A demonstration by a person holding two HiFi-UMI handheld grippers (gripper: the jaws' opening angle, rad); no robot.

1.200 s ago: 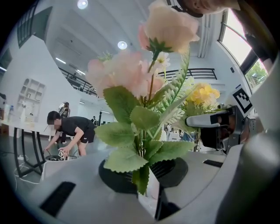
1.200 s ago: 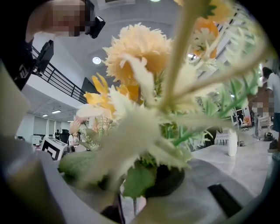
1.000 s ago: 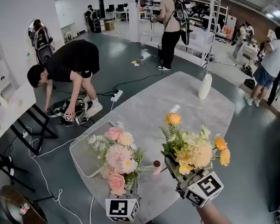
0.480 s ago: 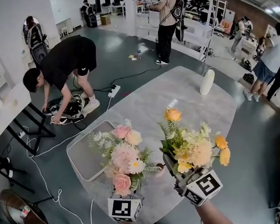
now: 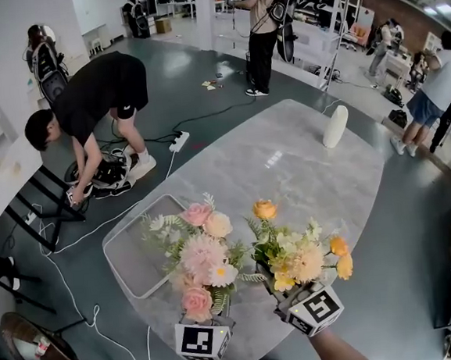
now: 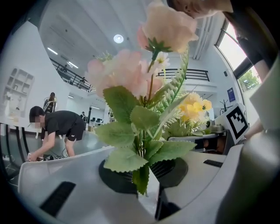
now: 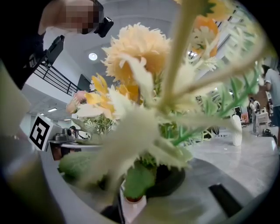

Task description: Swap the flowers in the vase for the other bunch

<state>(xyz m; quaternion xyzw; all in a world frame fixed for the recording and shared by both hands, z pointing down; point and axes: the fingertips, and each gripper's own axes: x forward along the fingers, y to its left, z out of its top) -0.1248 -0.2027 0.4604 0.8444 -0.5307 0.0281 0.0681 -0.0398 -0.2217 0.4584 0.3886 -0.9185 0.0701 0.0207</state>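
Note:
Over the near end of the grey marble table (image 5: pixel 287 162) I hold a bunch in each hand. My left gripper (image 5: pixel 213 309) is shut on the stems of the pink bunch (image 5: pixel 198 252), whose leaves and blooms rise between the jaws (image 6: pixel 144 74). My right gripper (image 5: pixel 275 284) is shut on the stems of the yellow bunch (image 5: pixel 299 255), blurred and close in the right gripper view (image 7: pixel 140 52). The small pale vase (image 7: pixel 132 208) shows just below and ahead of the right jaws. In the head view the flowers hide it. The two bunches stand side by side, nearly touching.
A grey tray (image 5: pixel 138 253) lies on the table's left part, beside the pink bunch. A tall white object (image 5: pixel 335 126) stands at the far right edge. A person (image 5: pixel 85 101) bends over cables on the floor to the left; others stand farther off.
My right gripper has sunk with the yellow bunch, which now sits lower and a little closer to the pink one. The left gripper with the pink bunch has shifted only slightly.

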